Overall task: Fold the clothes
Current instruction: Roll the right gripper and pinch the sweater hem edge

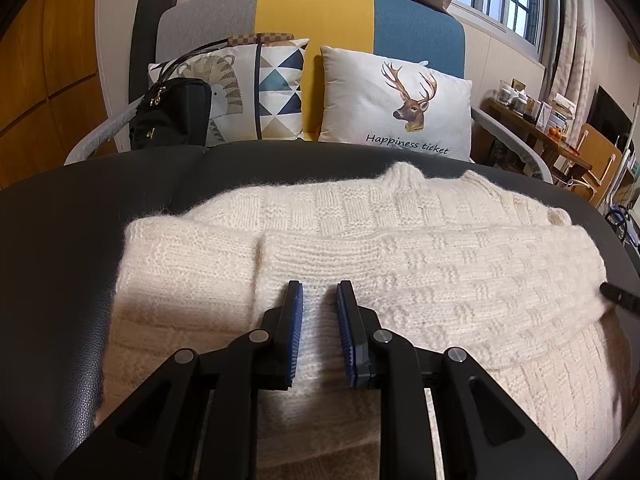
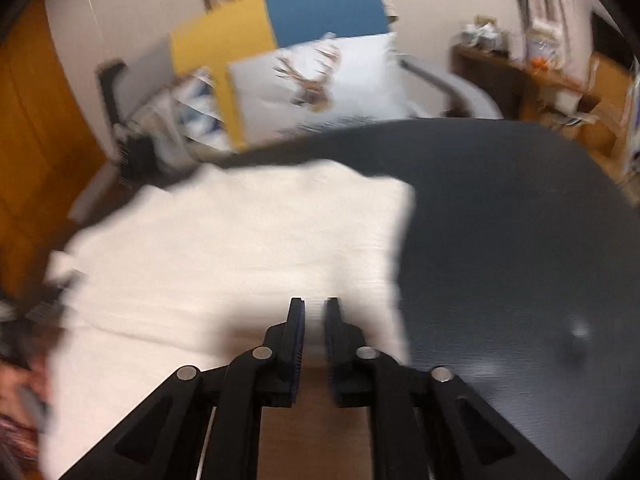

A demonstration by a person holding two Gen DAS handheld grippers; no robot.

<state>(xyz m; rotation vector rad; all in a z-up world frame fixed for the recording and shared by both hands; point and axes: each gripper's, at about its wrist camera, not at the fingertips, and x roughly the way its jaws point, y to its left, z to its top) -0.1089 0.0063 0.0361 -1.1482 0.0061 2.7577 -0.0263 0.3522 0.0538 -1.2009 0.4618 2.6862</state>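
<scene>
A cream knit sweater (image 1: 360,248) lies folded on a black padded surface (image 1: 60,248), with one ribbed sleeve laid across its front. My left gripper (image 1: 320,300) rests on that sleeve near the cuff, its blue pads (image 1: 297,320) close together with a ridge of knit pinched between them. In the blurred right wrist view the sweater (image 2: 240,248) fills the left half of the black surface (image 2: 520,240). My right gripper (image 2: 314,312) hangs over its near right corner, jaws shut. Blur hides whether cloth is between them. A dark fingertip (image 1: 618,297) touches the sleeve's right end.
Behind the surface stands a grey, yellow and blue sofa (image 1: 316,12) with a deer cushion (image 1: 400,104), a patterned cushion (image 1: 264,88) and a black bag (image 1: 172,116). A cluttered wooden desk (image 1: 536,128) and chair stand at the right, under a window.
</scene>
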